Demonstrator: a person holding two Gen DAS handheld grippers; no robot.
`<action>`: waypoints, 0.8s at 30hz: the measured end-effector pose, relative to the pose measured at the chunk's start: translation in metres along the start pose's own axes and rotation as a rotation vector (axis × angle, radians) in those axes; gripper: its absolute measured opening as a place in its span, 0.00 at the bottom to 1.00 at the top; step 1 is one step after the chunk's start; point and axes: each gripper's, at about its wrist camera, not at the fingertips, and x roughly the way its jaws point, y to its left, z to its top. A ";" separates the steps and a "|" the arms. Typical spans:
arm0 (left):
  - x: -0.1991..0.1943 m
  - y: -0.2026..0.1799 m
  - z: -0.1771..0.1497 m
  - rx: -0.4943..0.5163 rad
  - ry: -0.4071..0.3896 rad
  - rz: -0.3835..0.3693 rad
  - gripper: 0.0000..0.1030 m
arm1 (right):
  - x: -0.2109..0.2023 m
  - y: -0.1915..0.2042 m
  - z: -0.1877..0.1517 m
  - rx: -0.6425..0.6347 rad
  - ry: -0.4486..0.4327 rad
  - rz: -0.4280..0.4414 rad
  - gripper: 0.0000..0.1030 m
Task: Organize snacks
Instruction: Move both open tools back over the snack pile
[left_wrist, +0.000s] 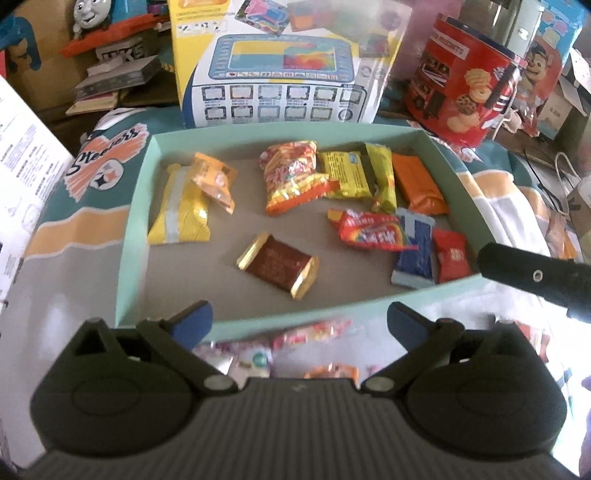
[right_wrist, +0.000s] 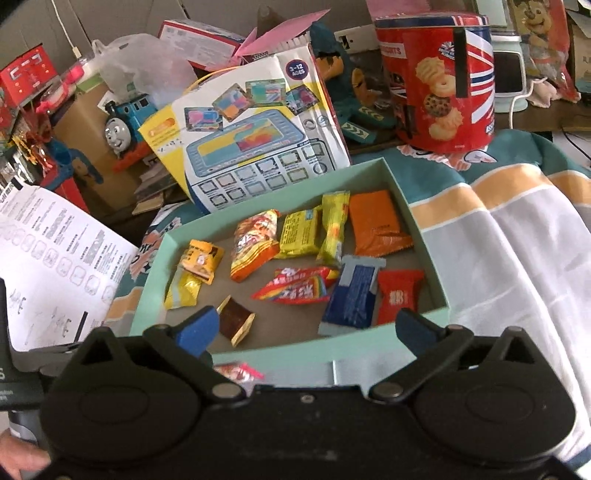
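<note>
A mint-green box (left_wrist: 140, 206) (right_wrist: 424, 240) lies on a striped blanket and holds several wrapped snacks. Among them are a brown-and-gold wafer (left_wrist: 279, 266) (right_wrist: 234, 319), a yellow pack (left_wrist: 181, 210), an orange-red bag (left_wrist: 291, 175), a rainbow candy bag (left_wrist: 369, 229), a blue pack (left_wrist: 415, 251) (right_wrist: 351, 295) and a small red pack (left_wrist: 452, 254) (right_wrist: 397, 295). My left gripper (left_wrist: 301, 321) hangs wide open over the box's near rim, holding nothing. My right gripper (right_wrist: 306, 328) is also wide open and holds nothing. Its black finger (left_wrist: 532, 275) reaches in beside the red pack.
Blurred loose snacks (left_wrist: 314, 336) (right_wrist: 238, 371) lie on the blanket in front of the box. Behind it stand a toy tablet carton (left_wrist: 284, 62) and a red biscuit tin (left_wrist: 461, 88) (right_wrist: 439, 85). A printed sheet (right_wrist: 55, 258) leans at the left, with toy clutter beyond.
</note>
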 end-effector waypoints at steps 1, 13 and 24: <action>-0.003 0.001 -0.004 0.001 0.001 0.002 1.00 | -0.004 0.001 -0.004 0.001 -0.002 -0.002 1.00; -0.027 0.051 -0.051 -0.029 0.013 0.074 1.00 | -0.019 0.016 -0.045 0.012 0.041 0.020 1.00; -0.021 0.117 -0.076 -0.121 0.045 0.123 1.00 | 0.011 0.047 -0.064 -0.016 0.134 0.055 1.00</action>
